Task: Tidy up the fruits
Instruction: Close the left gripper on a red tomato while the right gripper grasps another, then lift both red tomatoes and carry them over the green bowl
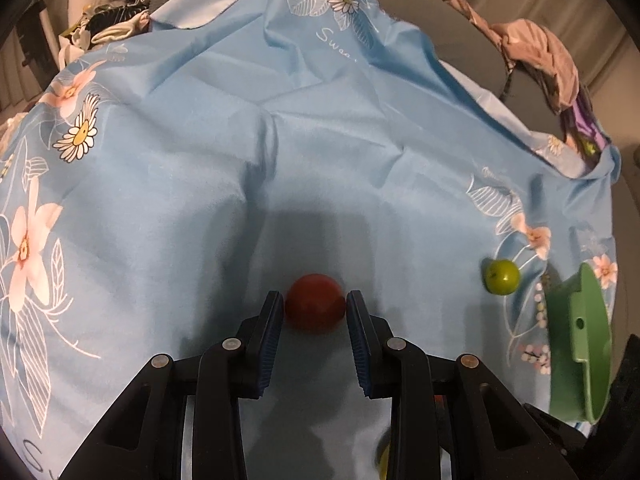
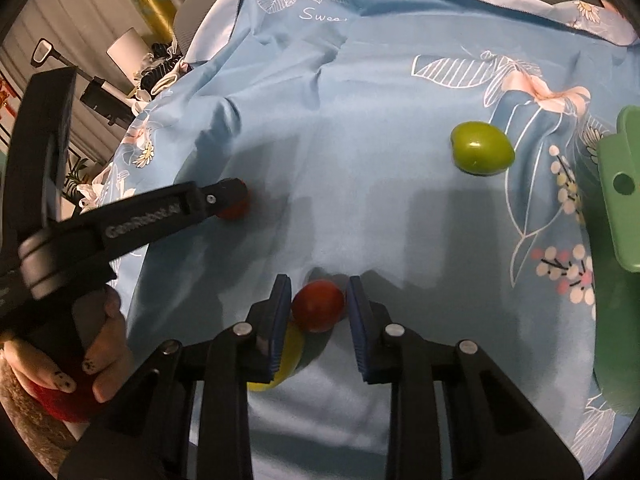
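In the left wrist view my left gripper (image 1: pixel 315 300) is shut on a red fruit (image 1: pixel 315 303), both pads touching it, low over the blue flowered cloth (image 1: pixel 240 152). In the right wrist view my right gripper (image 2: pixel 319 298) brackets a second red fruit (image 2: pixel 318 306); the right pad touches it, a small gap shows at the left pad. A yellow fruit (image 2: pixel 286 360) lies under its left finger. The left gripper (image 2: pixel 230 200) with its red fruit shows at the left. A green fruit (image 2: pixel 482 148) lies on the cloth, also in the left wrist view (image 1: pixel 501 277).
A green plastic container (image 2: pixel 624 184) stands at the right edge of the cloth, also in the left wrist view (image 1: pixel 584 340). Crumpled pink fabric (image 1: pixel 540 48) lies at the far right, dark patterned clutter (image 1: pixel 116 12) at the far left.
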Available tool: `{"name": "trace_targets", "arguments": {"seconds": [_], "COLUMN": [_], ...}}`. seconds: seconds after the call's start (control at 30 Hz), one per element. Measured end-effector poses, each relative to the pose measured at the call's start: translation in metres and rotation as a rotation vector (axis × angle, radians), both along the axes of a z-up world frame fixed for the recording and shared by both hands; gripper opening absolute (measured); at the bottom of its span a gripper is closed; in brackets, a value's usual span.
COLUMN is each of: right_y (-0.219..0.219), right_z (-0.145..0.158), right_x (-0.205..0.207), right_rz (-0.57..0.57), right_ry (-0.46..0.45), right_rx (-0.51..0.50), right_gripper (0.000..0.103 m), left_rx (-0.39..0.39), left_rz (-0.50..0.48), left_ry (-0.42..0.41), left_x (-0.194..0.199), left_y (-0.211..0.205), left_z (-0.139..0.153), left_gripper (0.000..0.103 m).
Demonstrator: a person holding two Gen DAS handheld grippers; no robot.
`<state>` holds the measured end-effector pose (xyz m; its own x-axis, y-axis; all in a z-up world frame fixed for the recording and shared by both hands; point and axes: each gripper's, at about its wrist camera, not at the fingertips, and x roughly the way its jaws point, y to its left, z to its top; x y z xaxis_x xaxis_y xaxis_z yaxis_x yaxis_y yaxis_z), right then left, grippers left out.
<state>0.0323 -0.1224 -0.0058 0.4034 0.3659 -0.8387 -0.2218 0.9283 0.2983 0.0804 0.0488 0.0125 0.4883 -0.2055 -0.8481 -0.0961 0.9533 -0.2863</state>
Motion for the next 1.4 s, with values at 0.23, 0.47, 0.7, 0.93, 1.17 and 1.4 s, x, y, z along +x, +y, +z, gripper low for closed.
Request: {"name": "trace_targets", "arguments": {"seconds": [0.23,0.47,0.7,0.93,1.17,1.4], "right_y": [-0.001,-0.002,-0.012,-0.039,-0.037,-0.031], "right_z": [-0.003,-0.004,-0.004,-0.001,-0.002,-0.002], "right_x": [0.004,0.005,0.009,0.012,0.012,0.011], "right_rz": [-0.015,-0.015,-0.046,-0.147,-0.153,-0.122], "right_ry": [0.007,0.007,0.025,0.014,-0.013,-0.039], "right_rx": [-0.007,-0.012,0.032,0.023,-0.067,-0.142], "right_gripper": [0.03,0.029,0.027,0.027,0.028,0.028], "left_rx": [0.08,0.114,0.075,0.057,0.055,0.038], "left_rz": [0.012,0.031,0.041,0.032,0.027,0.025], "left_ry": [-0.01,-0.026,-0.02,-0.062,-0.077,-0.089], "left_x": [-0.001,-0.003,-0.008,-0.021,-0.03,-0.035], "left_y": [-0.007,-0.01,-0.007,-0.01,-0.013,-0.012], "left_z": [-0.004,-0.006,-0.002,0.012,0.017,0.022], "left_gripper": [0.03,0.03,0.029,0.029,0.029,0.029]}}
